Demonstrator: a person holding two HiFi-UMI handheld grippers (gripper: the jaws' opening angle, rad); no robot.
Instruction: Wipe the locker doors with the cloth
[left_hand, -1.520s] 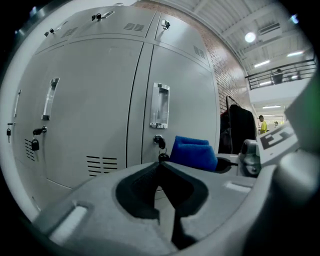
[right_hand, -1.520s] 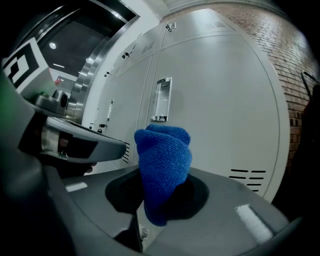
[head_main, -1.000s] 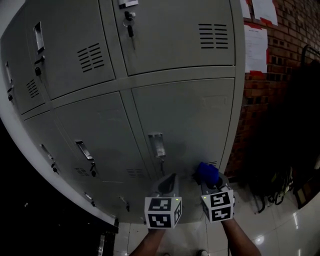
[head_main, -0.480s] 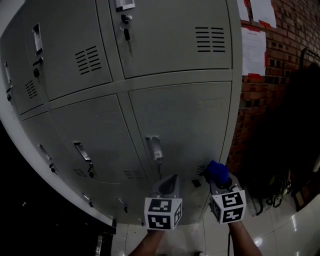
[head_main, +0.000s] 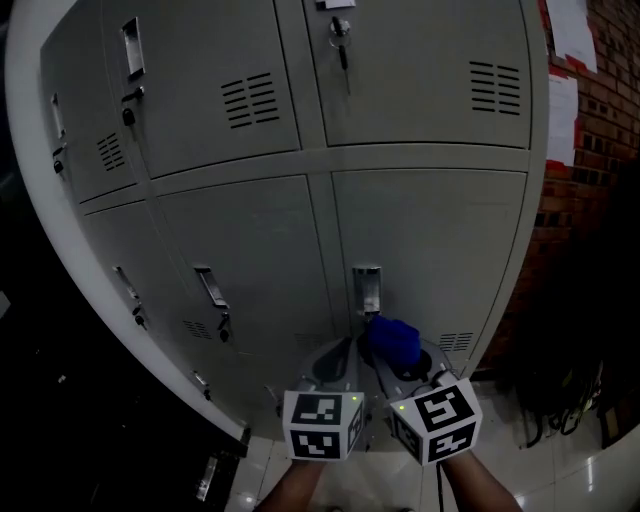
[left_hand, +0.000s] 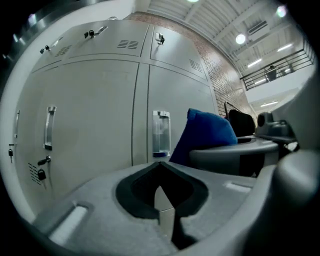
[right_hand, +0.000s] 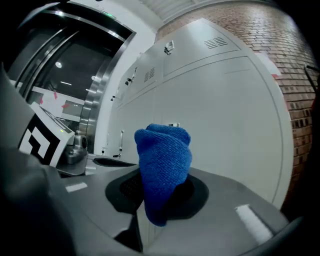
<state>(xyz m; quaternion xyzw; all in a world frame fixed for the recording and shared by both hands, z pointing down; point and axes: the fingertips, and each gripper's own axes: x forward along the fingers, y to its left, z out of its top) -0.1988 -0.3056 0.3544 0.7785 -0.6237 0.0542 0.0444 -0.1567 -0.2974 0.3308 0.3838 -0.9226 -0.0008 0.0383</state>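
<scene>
Grey metal lockers fill the head view; the lower right door (head_main: 425, 240) carries a recessed handle (head_main: 366, 289). My right gripper (head_main: 400, 356) is shut on a bunched blue cloth (head_main: 393, 340), held just below that handle. In the right gripper view the blue cloth (right_hand: 164, 167) sticks up from between the jaws, close to the locker door (right_hand: 225, 115). My left gripper (head_main: 335, 365) sits beside the right one, shut with nothing in it. The left gripper view shows the handle (left_hand: 161, 133) ahead and the blue cloth (left_hand: 205, 135) to its right.
A brick wall (head_main: 590, 170) with posted papers (head_main: 562, 105) flanks the lockers on the right. Dark bags (head_main: 560, 390) rest on the glossy tiled floor (head_main: 560, 480) at lower right. Keys (head_main: 341, 40) hang in an upper door lock. A dark opening lies to the left.
The right gripper with the cloth has swung left from the door's lower right corner to just under the handle. The head view has shifted, so the lockers appear further right.
</scene>
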